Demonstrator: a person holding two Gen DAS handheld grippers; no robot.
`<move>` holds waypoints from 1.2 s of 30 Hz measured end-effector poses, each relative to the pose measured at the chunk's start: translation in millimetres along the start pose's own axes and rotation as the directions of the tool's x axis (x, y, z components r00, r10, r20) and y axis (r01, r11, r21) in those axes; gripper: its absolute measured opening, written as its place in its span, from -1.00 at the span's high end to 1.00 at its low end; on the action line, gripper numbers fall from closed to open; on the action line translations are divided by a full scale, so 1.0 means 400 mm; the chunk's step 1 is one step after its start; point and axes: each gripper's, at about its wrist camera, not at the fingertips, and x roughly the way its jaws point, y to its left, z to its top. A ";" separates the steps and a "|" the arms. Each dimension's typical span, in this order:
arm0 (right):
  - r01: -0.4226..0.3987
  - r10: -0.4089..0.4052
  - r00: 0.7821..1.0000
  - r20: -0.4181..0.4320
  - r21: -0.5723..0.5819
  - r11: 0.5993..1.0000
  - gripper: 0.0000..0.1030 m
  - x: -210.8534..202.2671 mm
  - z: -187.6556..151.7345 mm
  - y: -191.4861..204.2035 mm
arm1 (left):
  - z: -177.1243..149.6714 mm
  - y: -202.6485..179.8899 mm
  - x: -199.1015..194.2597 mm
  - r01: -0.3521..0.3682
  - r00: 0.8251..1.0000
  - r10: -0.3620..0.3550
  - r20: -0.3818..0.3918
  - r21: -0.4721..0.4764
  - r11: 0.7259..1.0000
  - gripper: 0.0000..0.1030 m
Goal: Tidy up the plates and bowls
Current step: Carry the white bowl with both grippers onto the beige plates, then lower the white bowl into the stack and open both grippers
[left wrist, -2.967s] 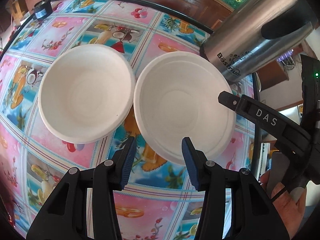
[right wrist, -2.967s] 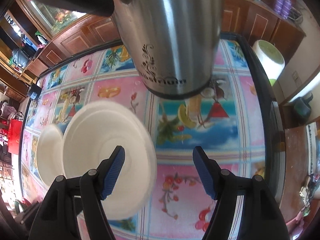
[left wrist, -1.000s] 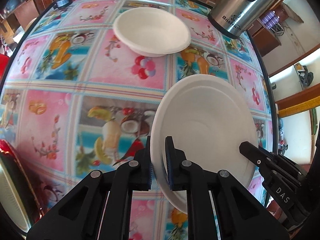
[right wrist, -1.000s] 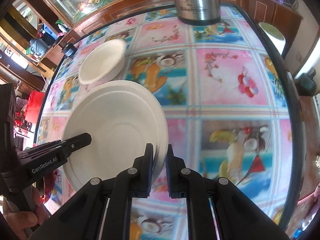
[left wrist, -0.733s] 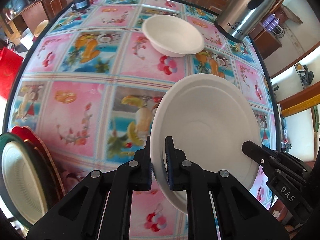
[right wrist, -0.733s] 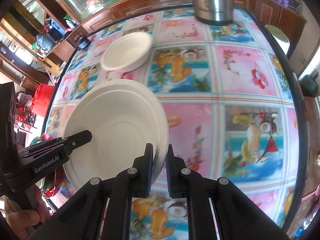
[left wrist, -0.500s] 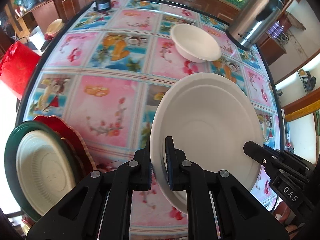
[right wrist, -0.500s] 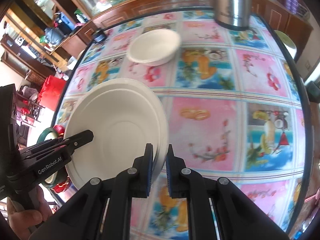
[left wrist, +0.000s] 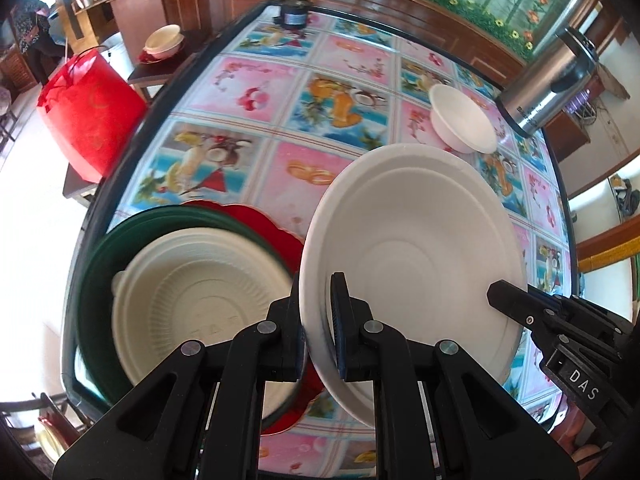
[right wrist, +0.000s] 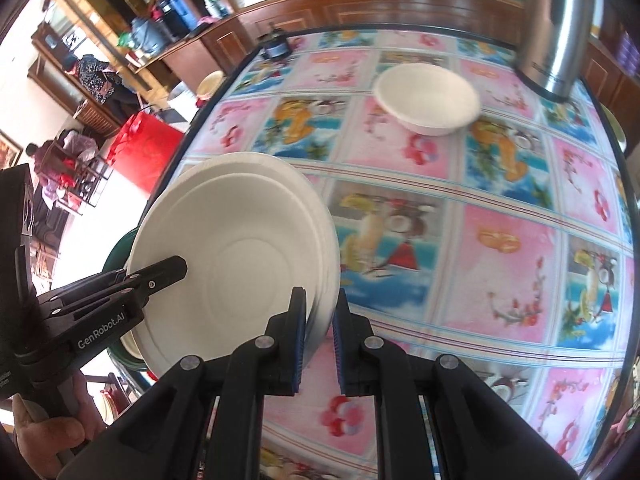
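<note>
White plate (left wrist: 416,248) is held off the tabletop (left wrist: 248,152), tilted, gripped at two places on its rim. My left fingers (left wrist: 338,322) are clenched on the rim's near-left part, one finger behind the plate and one on its inner face. My right fingers (right wrist: 338,340) are clenched on the opposite side of the rim, seen in the right wrist view as a pinch over the plate's right edge. Both gripper bodies show in each other's view: the right gripper (left wrist: 520,308) reaches onto the plate from the right in the left wrist view; the left gripper (right wrist: 168,270) reaches in from the left in the right wrist view, with my hand (right wrist: 44,436) on its handle.

Below and to the left of the held plate, at the tabletop's near-left edge, sits a stack: cream plate (left wrist: 196,300) on a green plate (left wrist: 96,276) on a red plate (left wrist: 272,228). The held plate overlaps the stack's right side in the left wrist view; contact cannot be told.

White bowl (left wrist: 462,124) stands upright toward the far-right part of the tabletop, near a steel kettle (left wrist: 548,88) at the far-right edge. Small dark object (left wrist: 294,14) sits at the far edge. Red bag (left wrist: 88,124) stands off the tabletop, beyond its left edge.
</note>
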 end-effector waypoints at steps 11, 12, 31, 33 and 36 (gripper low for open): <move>-0.039 0.036 0.999 -0.032 -0.110 0.993 0.74 0.061 0.016 0.194 | -0.028 0.197 -0.045 -0.037 0.999 0.038 0.007 -0.093 0.995 0.78; -0.039 0.035 0.999 -0.035 -0.119 0.992 0.74 0.066 0.016 0.207 | -0.035 0.213 -0.048 -0.044 0.999 0.045 0.006 -0.099 0.994 0.78; -0.036 0.013 0.992 -0.127 -0.184 0.982 0.73 0.158 -0.029 0.312 | -0.100 0.311 -0.003 -0.083 0.996 0.077 -0.043 -0.147 0.986 0.77; -0.030 0.005 0.992 -0.130 -0.189 0.982 0.73 0.162 -0.028 0.315 | -0.099 0.313 -0.002 -0.082 0.996 0.077 -0.043 -0.149 0.985 0.77; -0.023 -0.002 0.991 -0.131 -0.192 0.981 0.73 0.162 -0.028 0.318 | -0.100 0.309 -0.005 -0.092 0.996 0.088 -0.034 -0.139 0.986 0.77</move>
